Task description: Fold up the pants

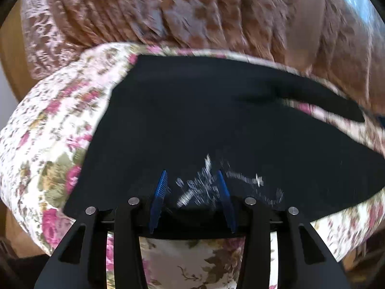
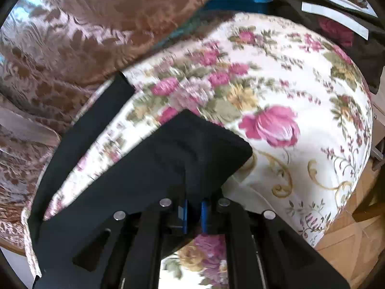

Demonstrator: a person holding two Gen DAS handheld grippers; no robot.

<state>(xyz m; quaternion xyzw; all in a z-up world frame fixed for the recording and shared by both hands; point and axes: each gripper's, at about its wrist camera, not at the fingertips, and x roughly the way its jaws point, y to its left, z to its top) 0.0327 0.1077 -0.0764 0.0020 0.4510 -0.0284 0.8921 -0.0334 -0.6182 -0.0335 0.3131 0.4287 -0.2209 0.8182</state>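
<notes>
Both views are lit by soft, bright daylight. Strong fisheye distortion is seen: straight edges are bowed and the corners are cut off by a dark circular rim. Motion blur is spread across the left wrist view, heaviest on the brown patterned fabric [image 1: 168,12] at the top and on the white print at lower centre of the black pants [image 1: 192,120]. In the right wrist view, glare is caught on the shiny brown fabric at upper left; the floral cover [image 2: 288,96] is smeared toward the centre. The pants are rendered almost featureless black.
</notes>
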